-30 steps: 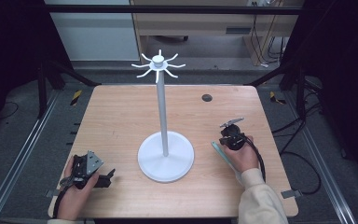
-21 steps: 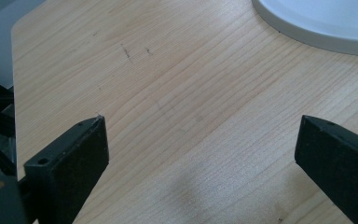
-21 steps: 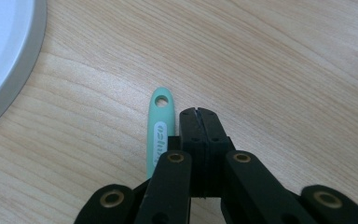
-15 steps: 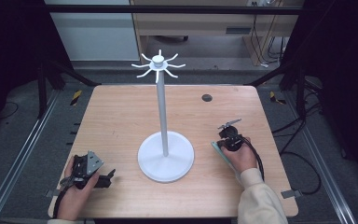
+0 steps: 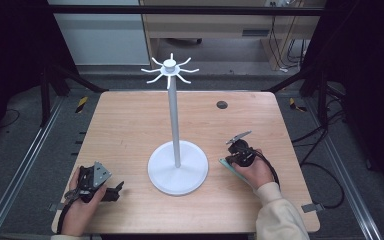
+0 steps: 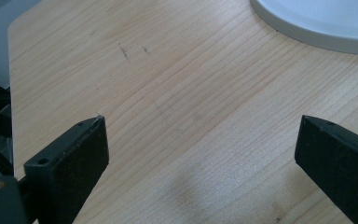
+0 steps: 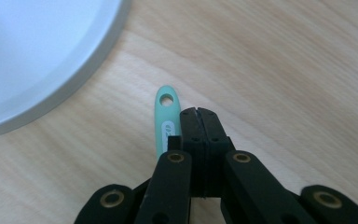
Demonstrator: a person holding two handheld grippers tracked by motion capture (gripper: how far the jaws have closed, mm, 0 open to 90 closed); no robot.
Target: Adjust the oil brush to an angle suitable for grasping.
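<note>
Right gripper (image 7: 199, 112) is lying low on the table (image 5: 130, 125) just to the right of the white stand (image 5: 177, 167), its jaws pressed together with nothing between them. Just beside its tip, on the side toward the stand's base, a mint-green handle (image 7: 165, 119) is resting flat on the wood, with a round hole at its end. A small oval mark is sitting on the handle below the hole; it may be a logo, but the writing is too small to read. The rest of the handle is disappearing under the gripper, so what kind of tool it is cannot be told. In the high view the right hand (image 5: 252, 170) is wrapping the gripper, and a pale green edge is peeking out beside it.

Left gripper (image 6: 200, 154) is sitting at the near left corner, well apart from the stand, held by the left hand (image 5: 82, 200), its jaws spread wide over bare wood. The stand's base is getting cut off at the top edge of the left gripper view.

The table is light wood with a dark round hole (image 5: 222, 104) behind the stand. Grey floor, metal rails and dark surroundings are framing it.
</note>
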